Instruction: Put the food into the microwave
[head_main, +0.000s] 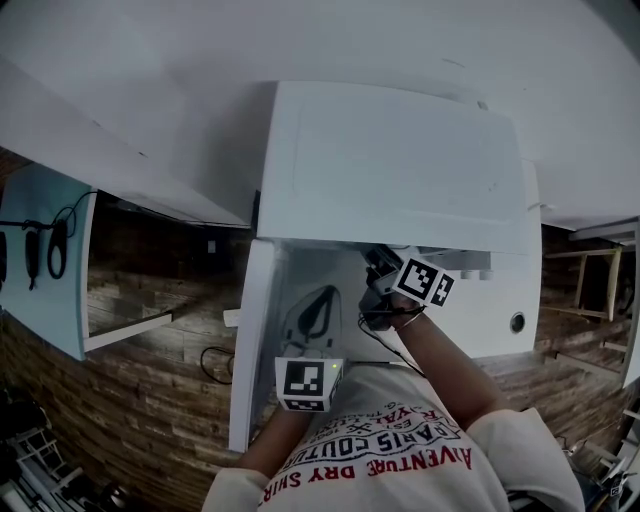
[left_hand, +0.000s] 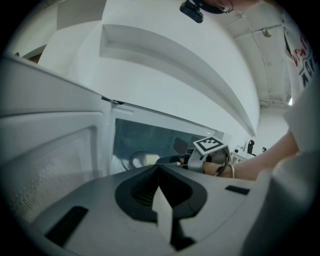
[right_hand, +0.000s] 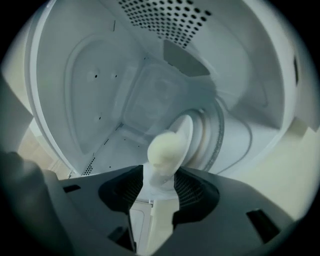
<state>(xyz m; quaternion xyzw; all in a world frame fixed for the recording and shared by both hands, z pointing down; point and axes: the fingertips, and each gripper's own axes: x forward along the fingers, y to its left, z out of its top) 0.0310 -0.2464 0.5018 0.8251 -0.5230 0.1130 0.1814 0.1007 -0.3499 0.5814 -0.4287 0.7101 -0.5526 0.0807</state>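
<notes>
The white microwave (head_main: 400, 170) stands with its door (head_main: 255, 340) swung open to the left. Inside the cavity a white plate (right_hand: 192, 135) carries a pale rounded lump of food (right_hand: 167, 147). The plate rests over the glass turntable (right_hand: 222, 145). My right gripper (right_hand: 156, 187) reaches into the cavity, open, with the plate's near edge between its jaws and a gap beside it. The left gripper view shows the plate (left_hand: 144, 160) low in the cavity and the right gripper (left_hand: 172, 161) beside it. My left gripper (left_hand: 161, 200) hovers at the opening's left side, jaws close together, nothing seen between them.
The door's mesh window (left_hand: 50, 170) fills the left of the left gripper view. A vent grille (right_hand: 170, 17) dots a cavity wall. A white counter (head_main: 500, 310) runs right of the microwave, brown brick wall (head_main: 150, 400) shows below, and the person's printed shirt (head_main: 390, 450) is close.
</notes>
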